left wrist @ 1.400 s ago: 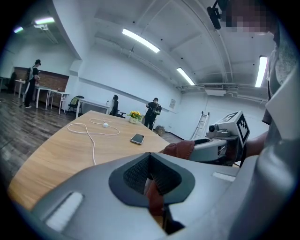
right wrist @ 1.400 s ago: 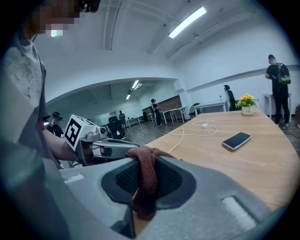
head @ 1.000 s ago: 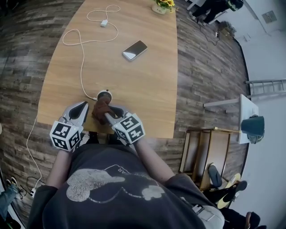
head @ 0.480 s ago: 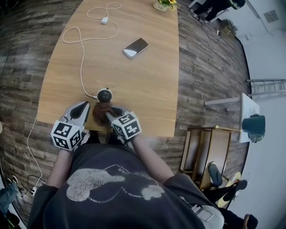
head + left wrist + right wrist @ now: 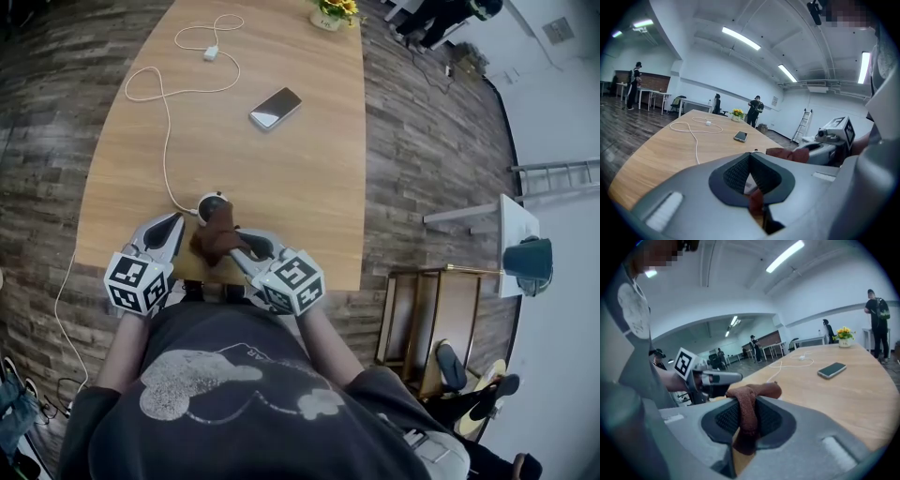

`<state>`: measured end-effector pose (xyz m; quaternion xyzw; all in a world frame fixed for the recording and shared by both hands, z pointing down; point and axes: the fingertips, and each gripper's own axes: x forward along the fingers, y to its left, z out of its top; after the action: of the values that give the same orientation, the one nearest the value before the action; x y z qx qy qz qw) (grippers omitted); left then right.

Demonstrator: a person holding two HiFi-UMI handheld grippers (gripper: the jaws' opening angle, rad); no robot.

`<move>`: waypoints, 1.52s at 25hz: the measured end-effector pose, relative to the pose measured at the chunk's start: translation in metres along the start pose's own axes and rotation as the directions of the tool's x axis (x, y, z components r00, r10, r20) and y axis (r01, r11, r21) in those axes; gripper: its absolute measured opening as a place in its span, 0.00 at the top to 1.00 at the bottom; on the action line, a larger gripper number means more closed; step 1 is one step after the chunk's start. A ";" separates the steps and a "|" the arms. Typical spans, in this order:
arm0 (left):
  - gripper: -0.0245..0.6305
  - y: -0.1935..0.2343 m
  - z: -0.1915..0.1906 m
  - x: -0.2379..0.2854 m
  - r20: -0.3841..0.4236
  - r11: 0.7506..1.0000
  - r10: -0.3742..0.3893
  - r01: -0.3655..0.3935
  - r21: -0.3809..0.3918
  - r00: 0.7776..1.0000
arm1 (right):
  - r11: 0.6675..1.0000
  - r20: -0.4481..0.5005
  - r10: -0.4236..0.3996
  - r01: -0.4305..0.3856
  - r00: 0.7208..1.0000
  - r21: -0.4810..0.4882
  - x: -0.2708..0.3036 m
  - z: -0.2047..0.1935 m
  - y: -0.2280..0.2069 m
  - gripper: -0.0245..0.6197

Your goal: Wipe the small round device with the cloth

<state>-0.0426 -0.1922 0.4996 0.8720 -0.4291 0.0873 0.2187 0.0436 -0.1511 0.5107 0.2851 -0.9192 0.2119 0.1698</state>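
Note:
The small round device [image 5: 211, 200], white with a dark top, sits on the wooden table [image 5: 300, 197] near its front edge, with a white cable [image 5: 168, 150] running off it. A brown cloth [image 5: 218, 234] is draped against the device's near right side. My right gripper [image 5: 246, 243] is shut on the cloth [image 5: 747, 404], which hangs between its pads and hides the device in the right gripper view. My left gripper [image 5: 175, 221] rests just left of the device; its jaws stand together [image 5: 750, 169] and I see nothing clearly held.
A phone [image 5: 275, 108] lies mid-table, face up. The cable loops back to a white plug [image 5: 210, 52]. A flower pot [image 5: 330, 13] stands at the far edge. A wooden rack [image 5: 441, 319] and a small white table [image 5: 511, 239] stand to the right on the floor.
My right gripper drew the cloth back off the device, then pushed it forward onto the device's right side again. The left gripper stayed put.

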 end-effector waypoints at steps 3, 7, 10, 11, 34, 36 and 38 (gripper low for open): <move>0.93 0.001 0.003 0.002 0.005 1.000 0.000 0.000 0.007 1.000 | 1.000 0.123 -0.026 0.026 0.992 0.004 -0.029 0.040 -0.008 0.88; 0.93 -0.001 0.006 0.006 0.009 1.000 -0.012 0.012 0.019 1.000 | 0.997 0.180 -0.081 0.083 0.980 -0.005 -0.043 0.065 -0.028 0.88; 0.93 0.000 0.009 0.007 0.014 1.000 -0.010 0.010 0.025 1.000 | 0.994 0.151 -0.110 0.113 0.982 -0.009 -0.032 0.061 -0.044 0.88; 0.93 0.002 0.009 0.007 0.015 1.000 -0.008 0.008 0.025 1.000 | 0.993 0.133 -0.116 0.117 0.984 -0.005 -0.026 0.057 -0.048 0.88; 0.93 0.015 -0.001 -0.005 -0.002 0.999 0.030 -0.030 -0.024 1.000 | 0.950 -0.137 -0.228 0.251 0.964 0.187 0.042 -0.039 -0.111 0.88; 0.93 0.016 -0.002 -0.004 -0.002 0.999 0.029 -0.029 -0.025 1.000 | 0.946 -0.146 -0.239 0.264 0.960 0.189 0.039 -0.038 -0.115 0.88; 0.93 0.017 -0.001 -0.004 0.003 0.999 0.028 -0.028 -0.025 1.000 | 0.954 -0.120 -0.230 0.248 0.966 0.168 0.031 -0.024 -0.113 0.88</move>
<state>-0.0582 -0.1981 0.5039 0.8634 -0.4425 0.0836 0.2276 0.0915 -0.2381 0.5782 0.3977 -0.8453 0.2865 0.2128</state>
